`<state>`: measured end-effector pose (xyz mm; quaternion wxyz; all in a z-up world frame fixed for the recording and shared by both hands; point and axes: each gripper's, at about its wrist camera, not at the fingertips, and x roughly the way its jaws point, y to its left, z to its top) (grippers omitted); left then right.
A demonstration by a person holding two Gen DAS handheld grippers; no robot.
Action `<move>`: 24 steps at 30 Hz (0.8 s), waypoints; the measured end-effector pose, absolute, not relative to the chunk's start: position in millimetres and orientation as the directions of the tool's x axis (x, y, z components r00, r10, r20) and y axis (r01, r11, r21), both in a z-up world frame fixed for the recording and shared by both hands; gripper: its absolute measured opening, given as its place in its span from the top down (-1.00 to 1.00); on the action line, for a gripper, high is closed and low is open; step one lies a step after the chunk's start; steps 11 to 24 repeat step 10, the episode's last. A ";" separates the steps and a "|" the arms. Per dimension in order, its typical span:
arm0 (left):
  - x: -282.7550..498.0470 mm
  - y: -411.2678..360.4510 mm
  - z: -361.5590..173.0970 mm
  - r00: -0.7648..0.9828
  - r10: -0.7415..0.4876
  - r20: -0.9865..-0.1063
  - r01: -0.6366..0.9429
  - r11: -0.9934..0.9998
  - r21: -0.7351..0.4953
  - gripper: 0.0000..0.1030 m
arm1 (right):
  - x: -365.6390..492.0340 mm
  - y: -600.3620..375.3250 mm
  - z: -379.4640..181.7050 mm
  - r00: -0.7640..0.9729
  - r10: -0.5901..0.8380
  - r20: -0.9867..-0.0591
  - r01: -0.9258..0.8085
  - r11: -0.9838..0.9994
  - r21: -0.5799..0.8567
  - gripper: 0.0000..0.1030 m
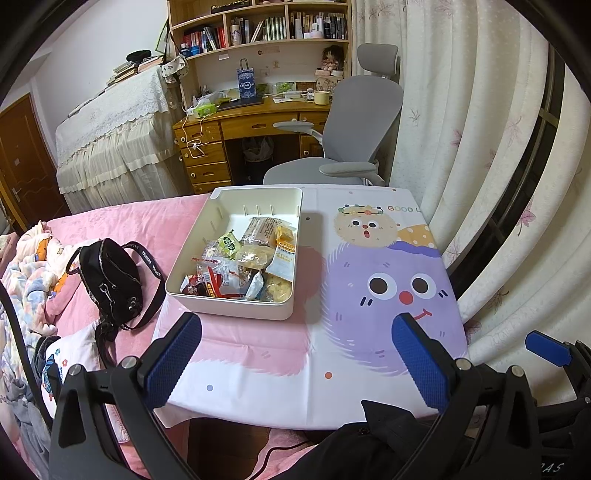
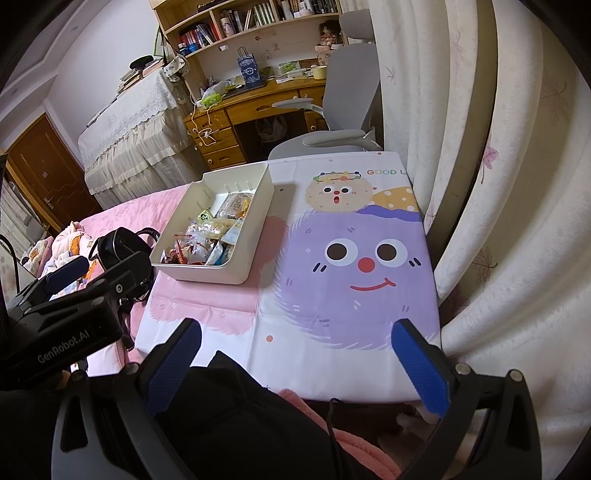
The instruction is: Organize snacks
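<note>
snacks (image 1: 240,262) piled in white bin (image 1: 236,308) near table's (image 1: 295,369) left edge | light crinkly slippery wrappers, cakes crush easily, so you pinch a sealed wrapper edge | left gripper (image 1: 297,360) spread, empty | right gripper (image 2: 295,363) spread, empty

A home bedroom: pink bed (image 1: 147,221), wooden desk (image 1: 251,122), bookshelf (image 1: 258,29), curtains (image 1: 461,110).
</note>
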<state>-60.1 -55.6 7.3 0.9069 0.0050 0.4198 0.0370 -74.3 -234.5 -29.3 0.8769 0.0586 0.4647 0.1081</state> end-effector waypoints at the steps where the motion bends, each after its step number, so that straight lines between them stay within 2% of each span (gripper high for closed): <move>1: -59.8 -55.8 7.2 0.645 0.072 -0.761 -0.063 0.997 0.041 -0.99 | -74.3 -234.4 -29.2 0.544 0.244 -0.802 -0.135 0.970 0.204 -1.00; 24: -59.7 -56.3 7.4 0.645 0.072 -0.761 -0.063 0.997 0.040 -0.99 | -73.8 -235.9 -30.3 0.543 0.245 -0.803 -0.135 0.970 0.205 -1.00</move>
